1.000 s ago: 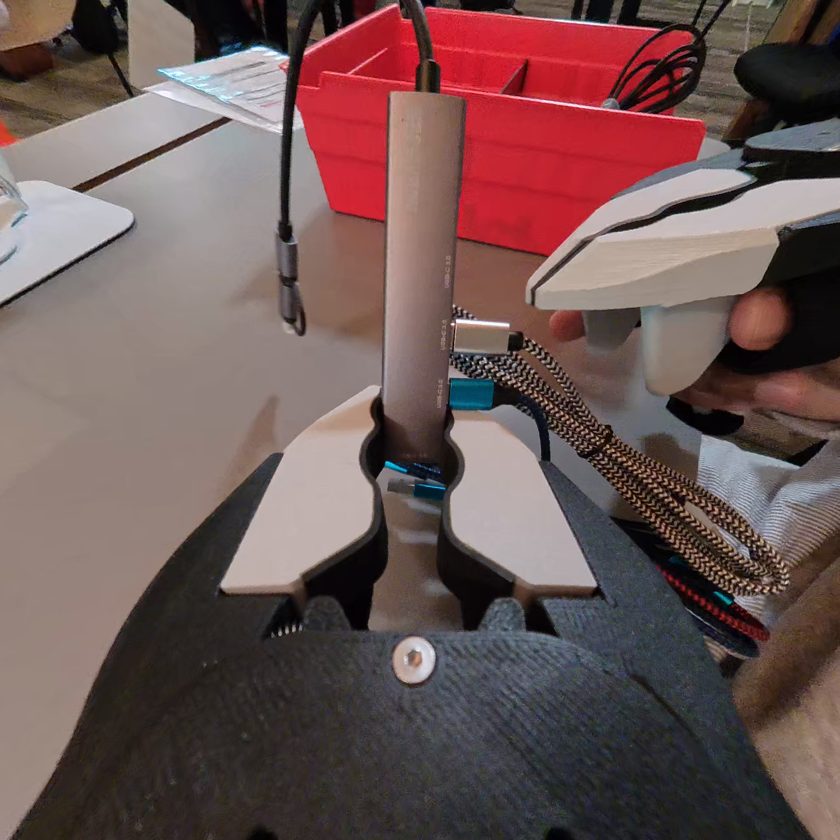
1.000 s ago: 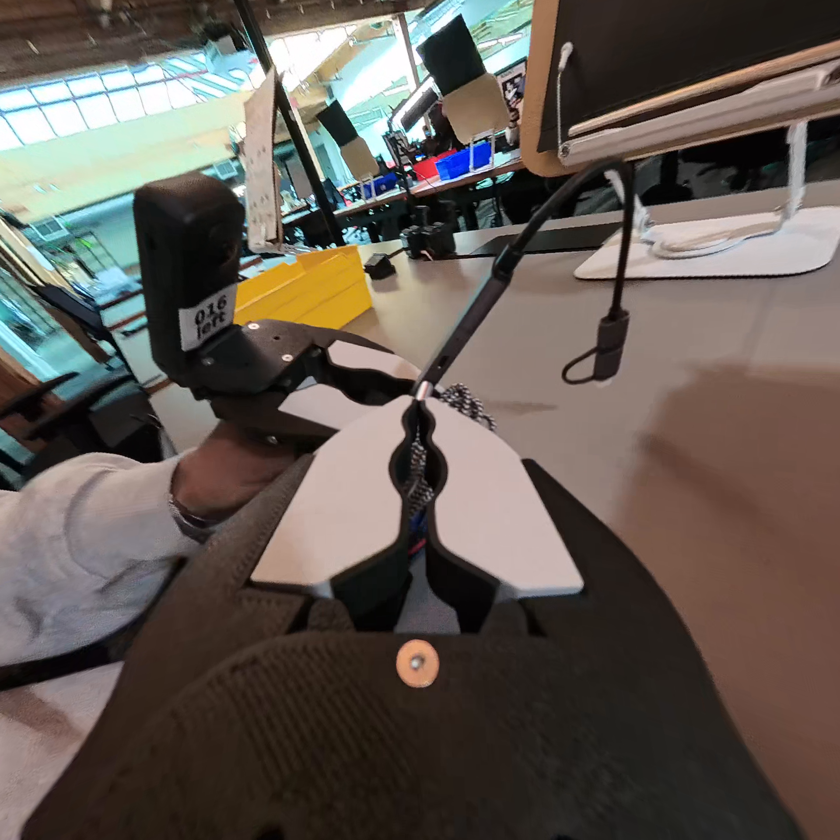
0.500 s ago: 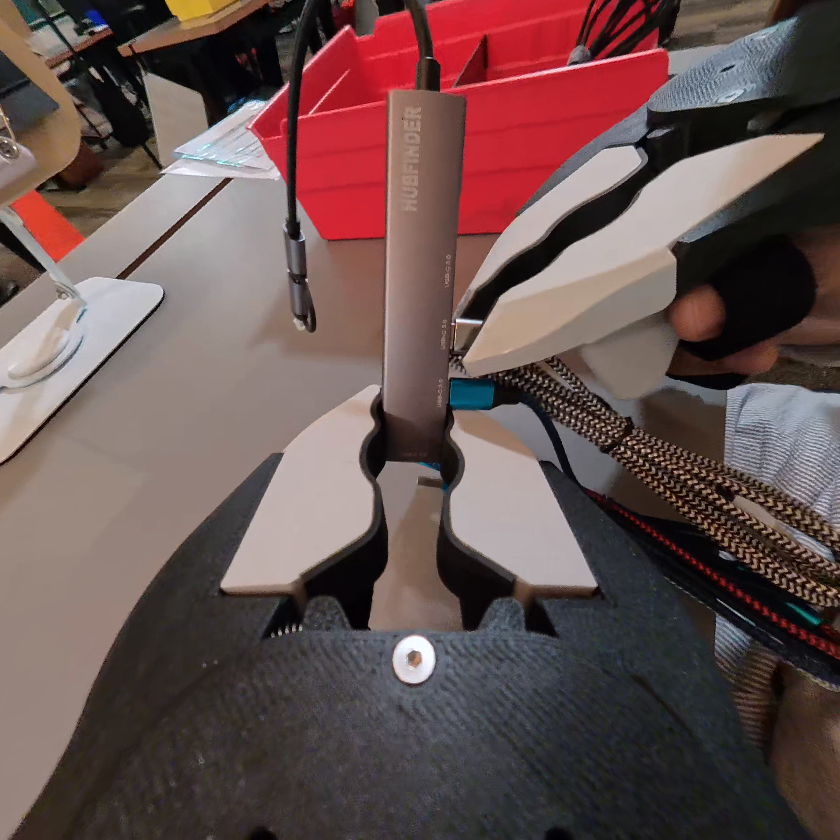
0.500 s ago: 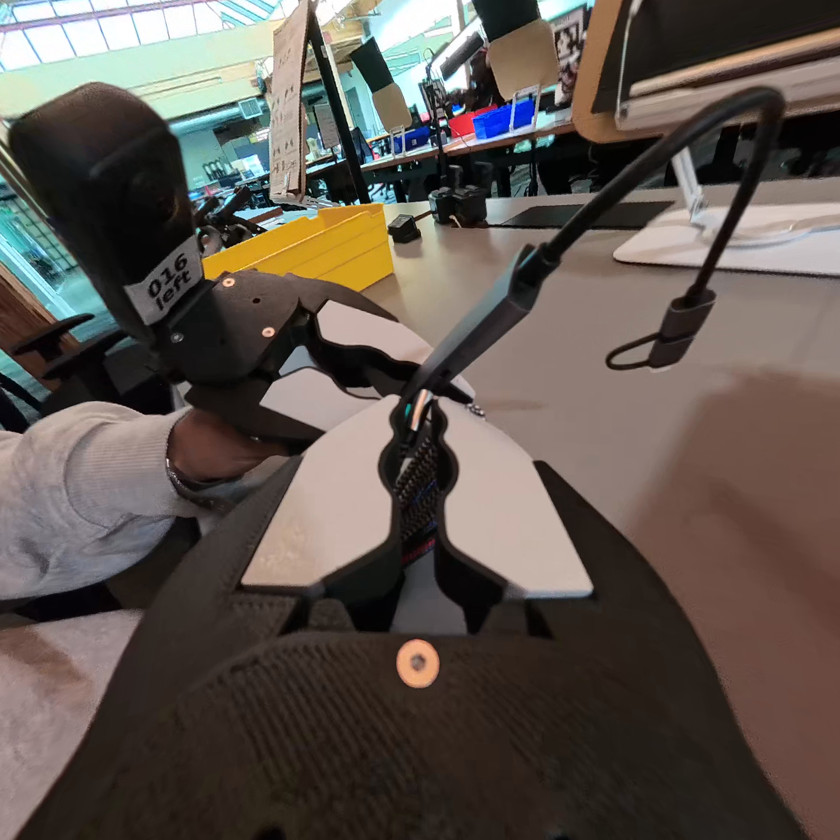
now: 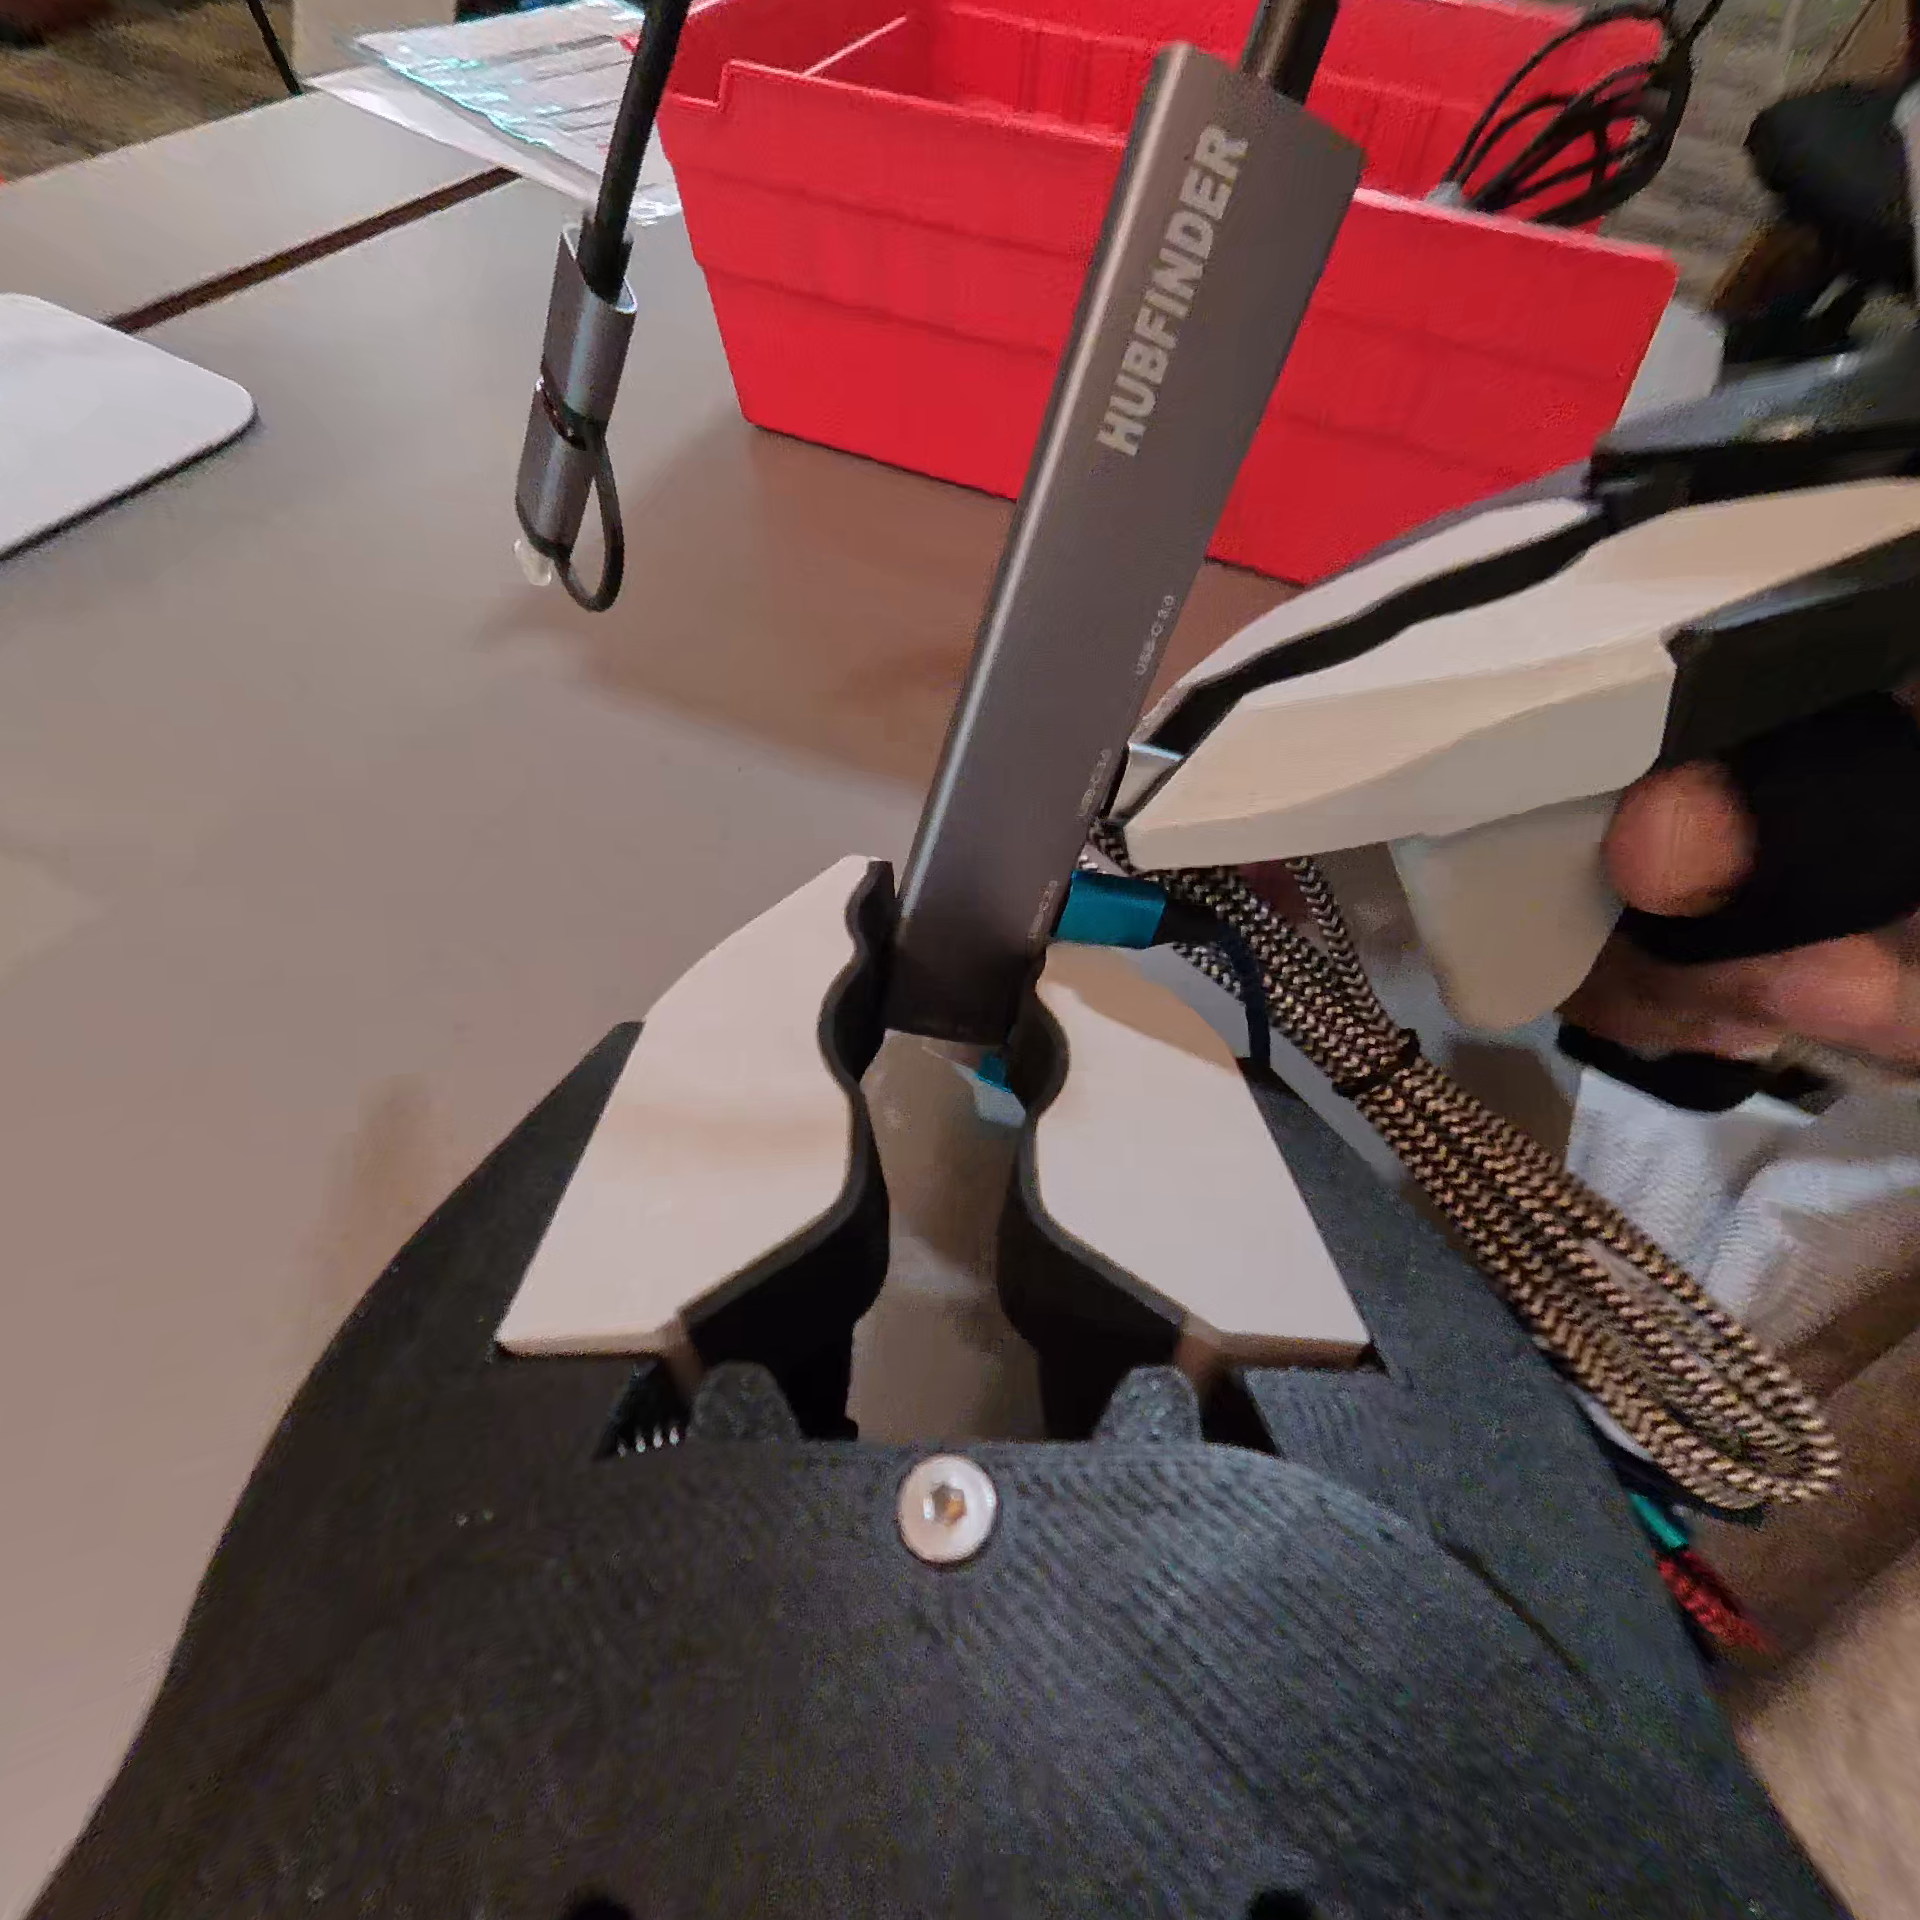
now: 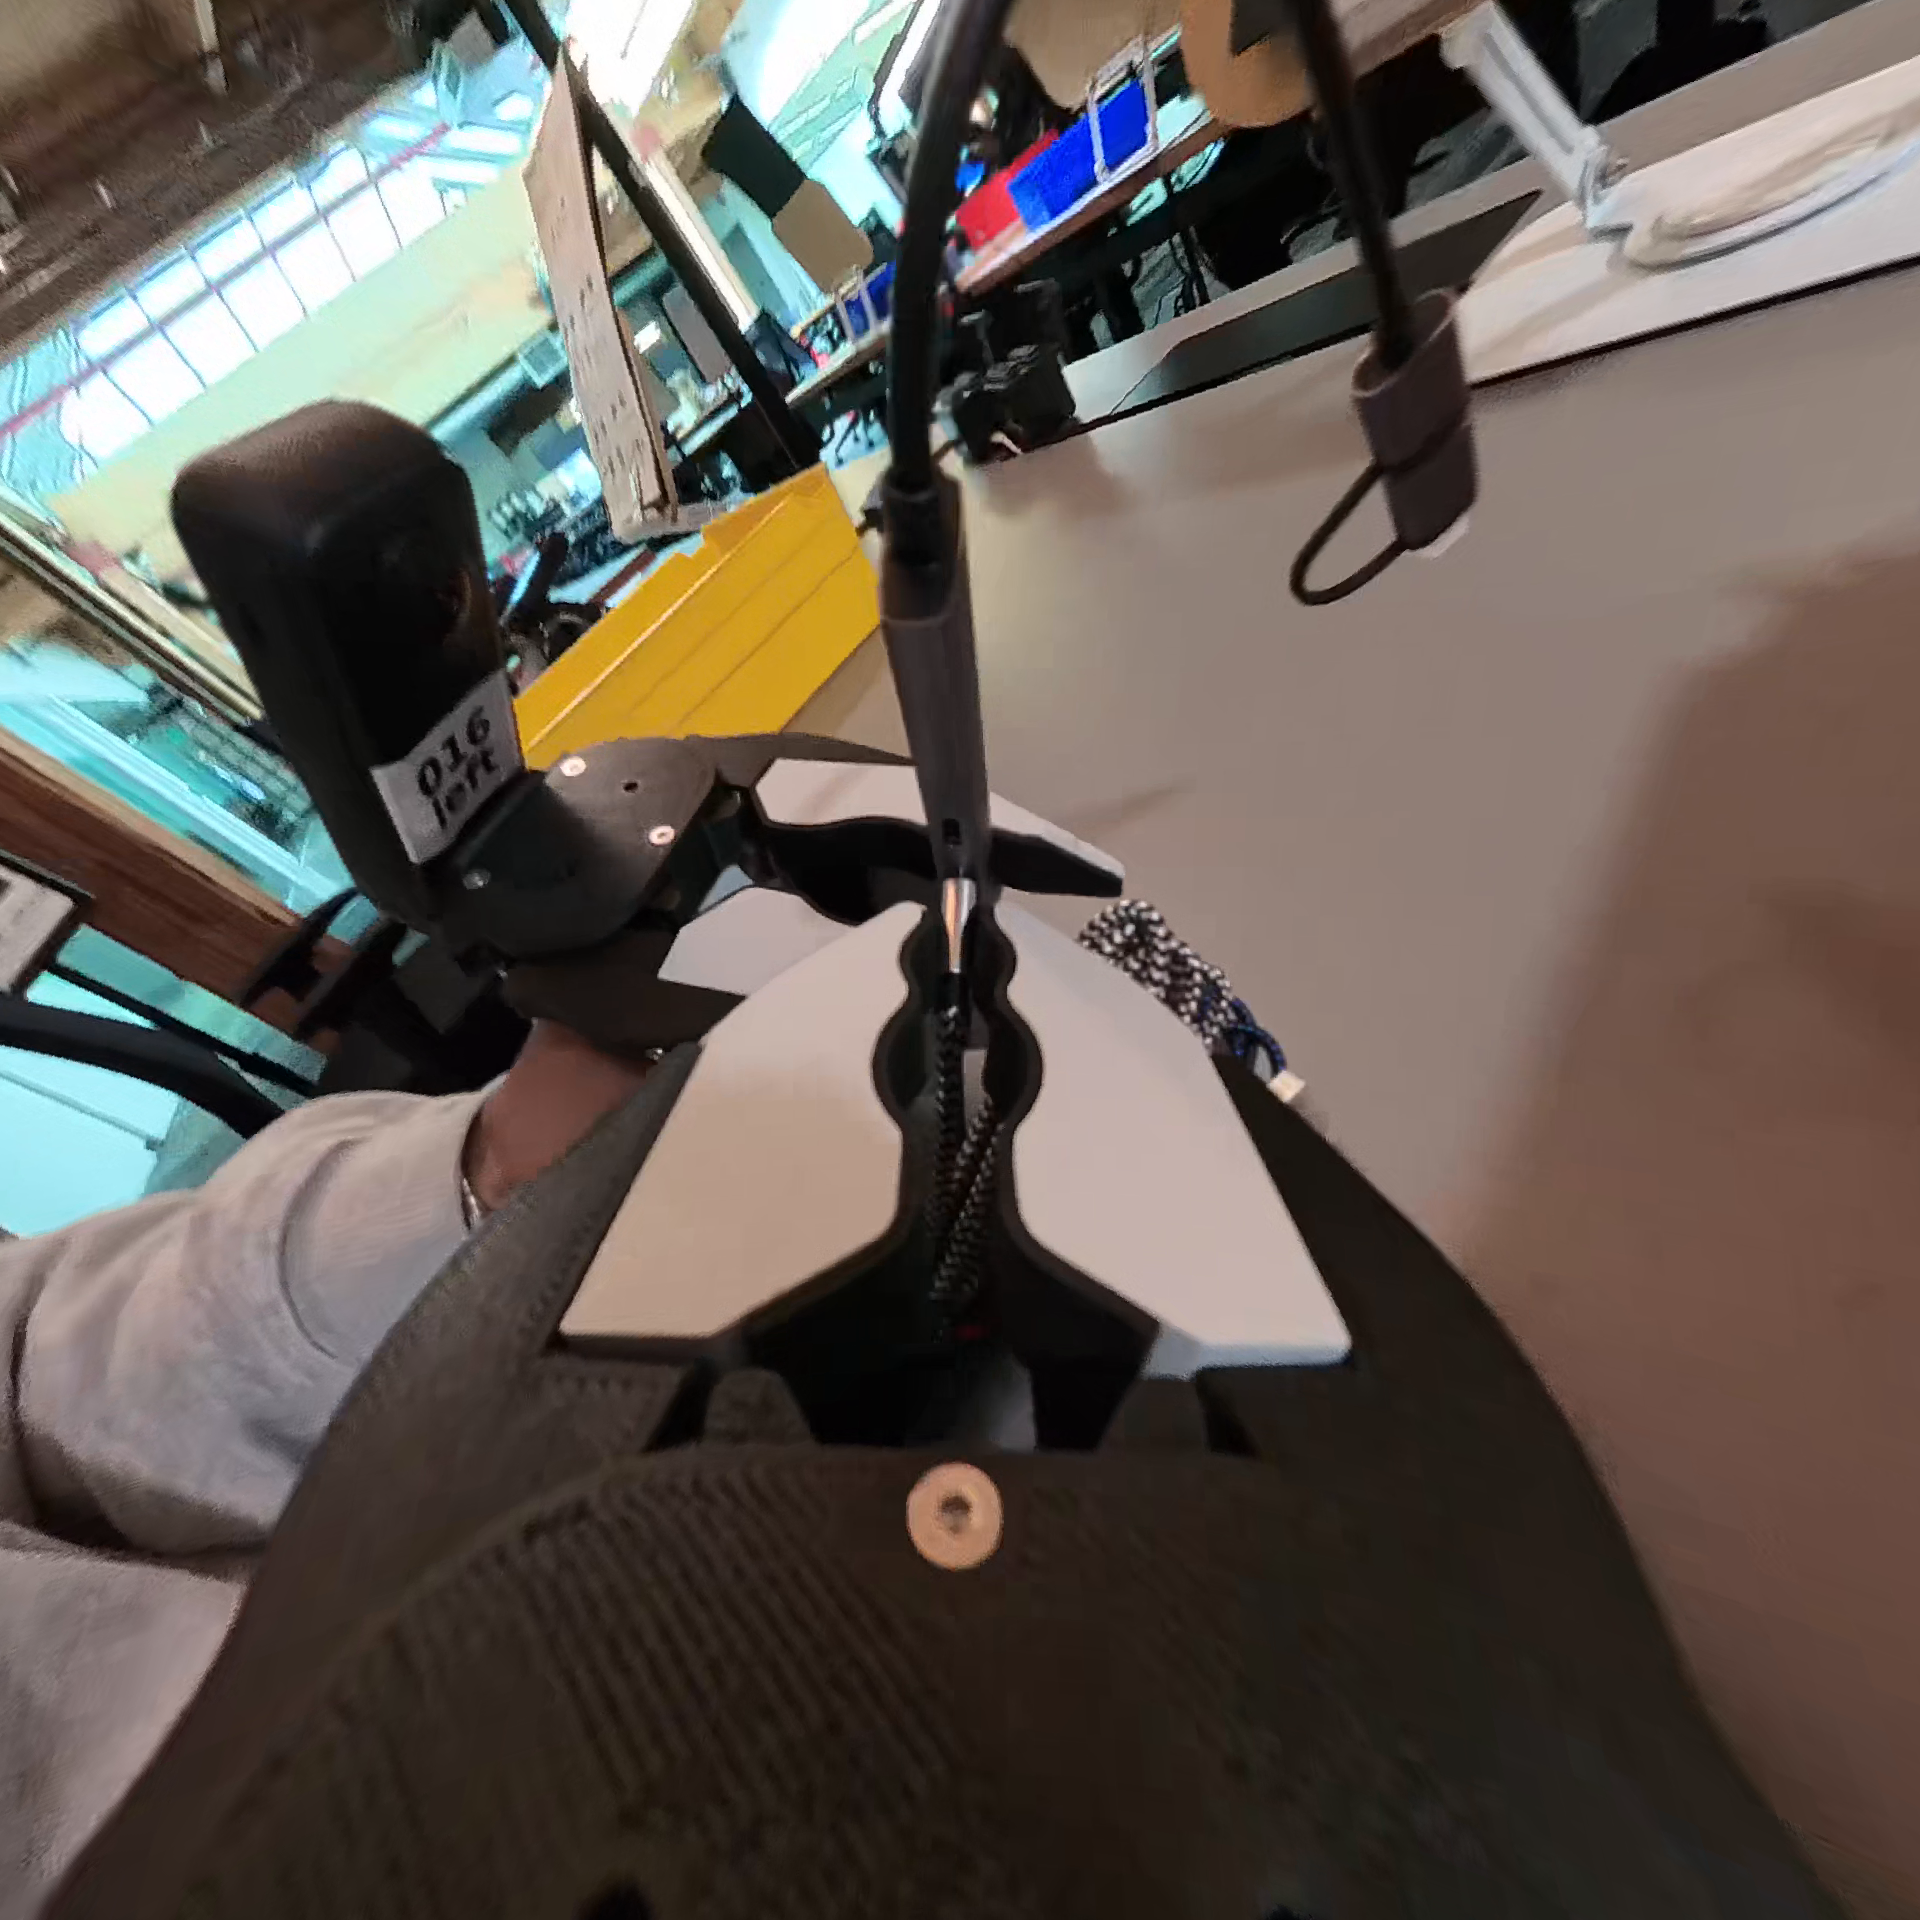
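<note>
My left gripper (image 5: 951, 987) is shut on the lower end of a slim grey USB hub (image 5: 1122, 520), which leans to the right above the table. A silver plug (image 5: 1138, 769) and a blue plug (image 5: 1117, 920) sit in the hub's right side. My right gripper (image 5: 1127, 805) comes in from the right and is shut on the silver plug (image 6: 956, 914) of a black-and-gold braided cable (image 5: 1507, 1195). In the right wrist view my right gripper (image 6: 956, 940) meets the hub (image 6: 935, 707) edge-on, with the left gripper (image 6: 1039, 862) behind it.
A red bin (image 5: 1143, 260) holding black cables stands behind the hub. The hub's own black lead ends in a dangling connector (image 5: 577, 416), which also shows in the right wrist view (image 6: 1418, 447). A white monitor base (image 5: 83, 416) lies at the left. A yellow bin (image 6: 717, 634) stands farther off.
My right gripper has moved in from the upper right onto the silver plug. The hub has tilted from upright to leaning right in my left gripper.
</note>
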`<move>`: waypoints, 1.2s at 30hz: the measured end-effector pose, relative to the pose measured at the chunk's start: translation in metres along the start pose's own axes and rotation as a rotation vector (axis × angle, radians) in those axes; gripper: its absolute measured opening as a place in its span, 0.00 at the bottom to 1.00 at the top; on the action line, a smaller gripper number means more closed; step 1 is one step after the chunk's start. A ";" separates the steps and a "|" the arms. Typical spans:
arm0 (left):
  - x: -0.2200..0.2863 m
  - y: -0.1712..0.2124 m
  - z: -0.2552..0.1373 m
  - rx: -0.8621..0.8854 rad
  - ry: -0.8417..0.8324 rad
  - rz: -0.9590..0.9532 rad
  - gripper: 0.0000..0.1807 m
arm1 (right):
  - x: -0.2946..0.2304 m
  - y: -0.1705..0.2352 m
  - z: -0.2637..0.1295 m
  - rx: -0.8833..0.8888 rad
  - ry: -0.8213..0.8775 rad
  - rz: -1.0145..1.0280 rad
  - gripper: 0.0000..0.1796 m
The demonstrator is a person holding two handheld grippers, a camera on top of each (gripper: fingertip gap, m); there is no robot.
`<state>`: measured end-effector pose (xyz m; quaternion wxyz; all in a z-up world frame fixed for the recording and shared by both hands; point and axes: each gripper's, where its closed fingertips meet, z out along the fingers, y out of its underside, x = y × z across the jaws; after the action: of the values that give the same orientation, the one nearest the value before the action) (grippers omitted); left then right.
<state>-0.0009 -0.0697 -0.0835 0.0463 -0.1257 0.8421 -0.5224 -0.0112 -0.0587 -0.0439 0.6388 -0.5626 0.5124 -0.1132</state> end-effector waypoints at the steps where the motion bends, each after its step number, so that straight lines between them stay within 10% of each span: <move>1: 0.002 -0.001 0.003 0.014 0.020 -0.046 0.14 | 0.002 -0.001 -0.001 0.021 0.013 0.005 0.04; 10: 0.004 -0.007 0.008 0.076 0.122 -0.282 0.14 | 0.002 -0.010 0.002 0.037 0.119 -0.281 0.03; 16: 0.003 -0.005 0.009 0.059 0.129 -0.298 0.15 | 0.003 -0.006 -0.002 -0.052 -0.008 -0.098 0.04; 19: -0.112 0.002 -0.050 0.355 0.033 -0.780 0.12 | -0.020 -0.012 -0.024 -0.027 -0.134 -0.022 0.03; 22: -0.141 -0.005 -0.103 0.378 -0.109 -0.605 0.12 | 0.001 -0.022 -0.039 -0.003 0.036 -0.224 0.03; 30: -0.111 -0.014 -0.079 0.280 -0.135 -0.309 0.12 | -0.015 -0.085 -0.066 0.298 -0.170 -0.055 0.03; 36: -0.100 -0.016 -0.079 0.288 -0.070 -0.351 0.12 | -0.010 -0.170 -0.134 0.476 -0.001 -0.227 0.03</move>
<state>0.0822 0.0180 -0.0392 0.0017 -0.2804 0.7219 -0.6327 -0.0475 -0.1905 0.1241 0.7367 -0.4501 0.4049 -0.3013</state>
